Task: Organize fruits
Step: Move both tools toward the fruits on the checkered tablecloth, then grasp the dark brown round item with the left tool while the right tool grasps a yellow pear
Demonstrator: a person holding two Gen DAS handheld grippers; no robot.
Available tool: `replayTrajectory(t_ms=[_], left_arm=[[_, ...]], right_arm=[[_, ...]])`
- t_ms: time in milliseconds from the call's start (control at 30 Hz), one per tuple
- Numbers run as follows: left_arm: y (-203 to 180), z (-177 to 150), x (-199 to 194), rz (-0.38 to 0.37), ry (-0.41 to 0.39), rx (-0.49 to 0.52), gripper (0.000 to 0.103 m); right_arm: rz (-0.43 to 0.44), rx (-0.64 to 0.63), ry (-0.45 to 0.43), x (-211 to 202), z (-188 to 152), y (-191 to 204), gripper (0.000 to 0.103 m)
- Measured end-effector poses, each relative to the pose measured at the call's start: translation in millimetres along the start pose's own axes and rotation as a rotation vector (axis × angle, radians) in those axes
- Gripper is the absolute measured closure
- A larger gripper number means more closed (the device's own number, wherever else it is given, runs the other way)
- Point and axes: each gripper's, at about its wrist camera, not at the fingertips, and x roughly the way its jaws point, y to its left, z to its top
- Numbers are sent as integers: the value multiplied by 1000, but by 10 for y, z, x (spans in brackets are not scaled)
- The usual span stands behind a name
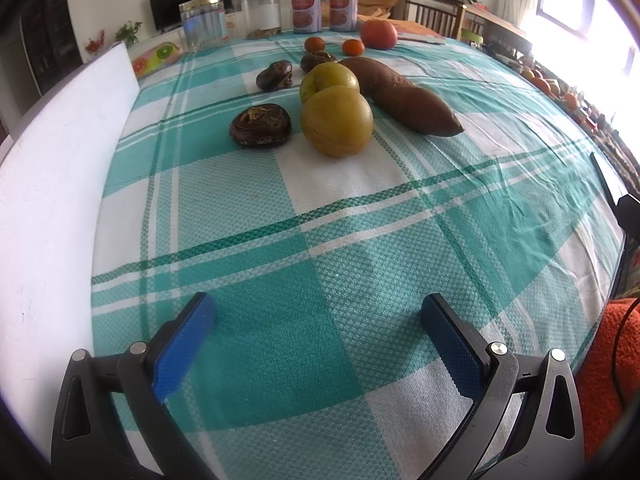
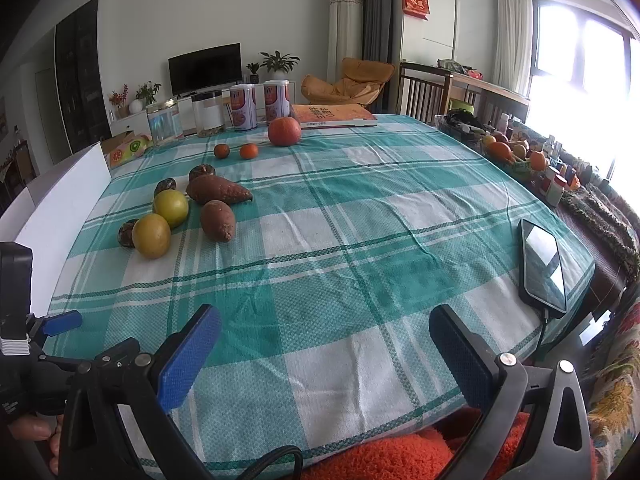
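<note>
On the green checked tablecloth [image 1: 320,220] lie two yellow-green round fruits [image 1: 337,122] [image 2: 151,236], two brown sweet potatoes [image 1: 416,110] [image 2: 218,220], three dark wrinkled fruits [image 1: 260,125], two small mandarins [image 1: 353,47] [image 2: 249,151] and one big orange fruit [image 1: 379,34] [image 2: 284,131]. My left gripper [image 1: 318,320] is open and empty, low over the near cloth, well short of the fruits. My right gripper [image 2: 324,336] is open and empty near the table's front edge. The left gripper's blue finger [image 2: 62,322] shows at the right wrist view's left edge.
A white board [image 1: 60,184] stands along the left edge. Glass jars [image 1: 202,26], two cans [image 1: 306,8] and an orange book [image 2: 334,115] stand at the back. A phone [image 2: 544,264] on a cable lies at the right edge. An orange cushion [image 2: 392,456] sits below the front edge.
</note>
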Motion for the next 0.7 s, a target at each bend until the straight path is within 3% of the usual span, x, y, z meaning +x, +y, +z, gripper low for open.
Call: replayTrajectory(t_ms=[300, 533, 633, 700], left_arm=[[84, 37, -99, -37, -16, -57, 1], [248, 491, -156, -66, -79, -92, 2], [315, 683, -48, 0, -62, -77, 3], [374, 718, 60, 23, -18, -78, 10]], right_arm=[[11, 8, -1, 11, -10, -11, 0], [13, 9, 5, 20, -8, -18, 0], [13, 11, 7, 17, -8, -22, 0], [13, 11, 6, 14, -12, -21, 0]])
